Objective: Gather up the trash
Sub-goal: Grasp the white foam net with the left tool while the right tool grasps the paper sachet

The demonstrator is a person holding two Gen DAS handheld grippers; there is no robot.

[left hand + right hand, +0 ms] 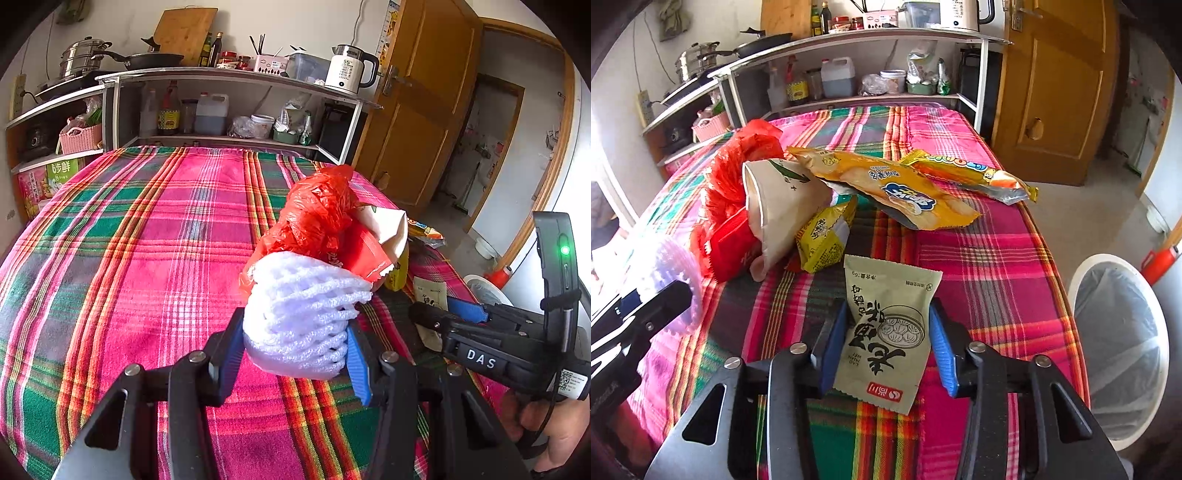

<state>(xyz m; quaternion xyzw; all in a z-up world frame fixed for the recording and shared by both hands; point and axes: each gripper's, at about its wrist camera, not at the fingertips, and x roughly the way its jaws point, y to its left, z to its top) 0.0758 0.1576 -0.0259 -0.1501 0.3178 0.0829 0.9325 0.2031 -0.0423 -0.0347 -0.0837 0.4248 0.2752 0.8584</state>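
My left gripper (295, 356) is shut on a white foam net (303, 314), held just above the plaid tablecloth (147, 258). Behind the net lies a heap with a red plastic bag (317, 210), a paper cup (388, 225) and a red packet (365, 254). In the right wrist view my right gripper (888, 343) points down at a beige sachet (886, 332) lying on the cloth. Its blue pads (833, 347) touch the sachet's two side edges. Beyond it lie a small yellow packet (823, 236), an orange chip bag (894, 188) and a long yellow wrapper (971, 173).
A white bin with a clear liner (1119, 350) stands on the floor off the table's right edge. Kitchen shelves (229, 74) with pots, bottles and a kettle (347, 70) run behind the table. A wooden door (424, 110) is at the back right.
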